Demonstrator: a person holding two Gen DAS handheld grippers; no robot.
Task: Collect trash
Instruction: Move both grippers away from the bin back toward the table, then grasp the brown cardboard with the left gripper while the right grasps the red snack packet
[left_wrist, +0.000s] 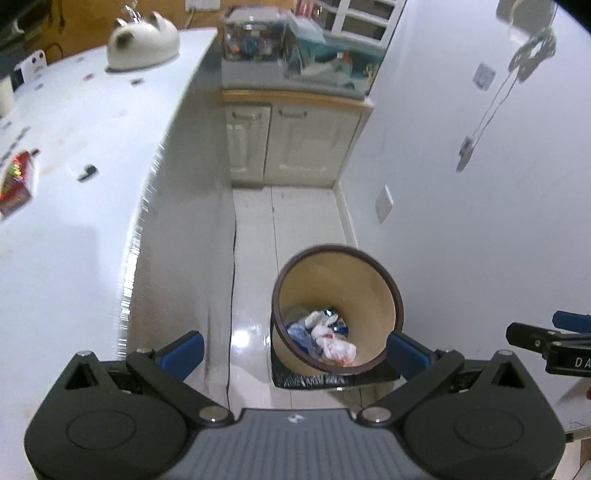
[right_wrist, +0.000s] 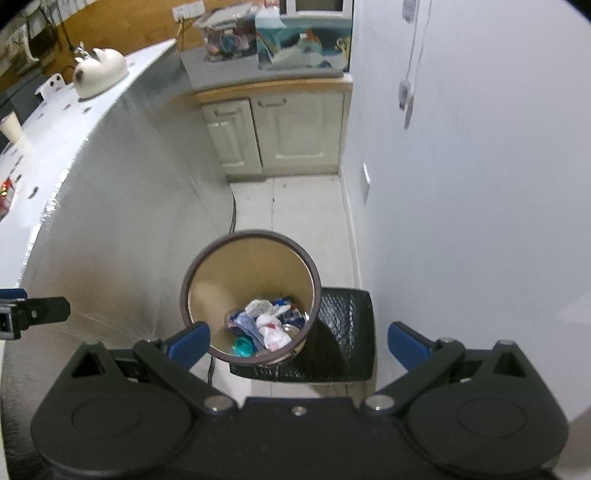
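Table: white top, fills the left of both views; rounded edge runs beside the floor strip.
Wall: white, on the right; a wall plate and hanging cable show on it.
Cabinet: cream, two doors, at the far end of the strip; boxes stacked on top, blurred.
Floor: pale glossy tiles between table and wall; a thin dark cord runs along the table side.
Bin: round, tan inside, dark rim; stands on the floor close to the wall, below and ahead of both grippers; a black mesh object lies just beside its base.
Trash: crumpled white, blue and red-marked pieces at the bin bottom; a teal round piece shows in the right wrist view.
Left gripper: above the bin, blue fingers wide apart, nothing between them.
Right gripper: above the bin, fingers wide apart, holding nothing.
Red pack: on the table, far left, well away from the bin.
Dark small item: on the table near the pack; too blurred to identify.
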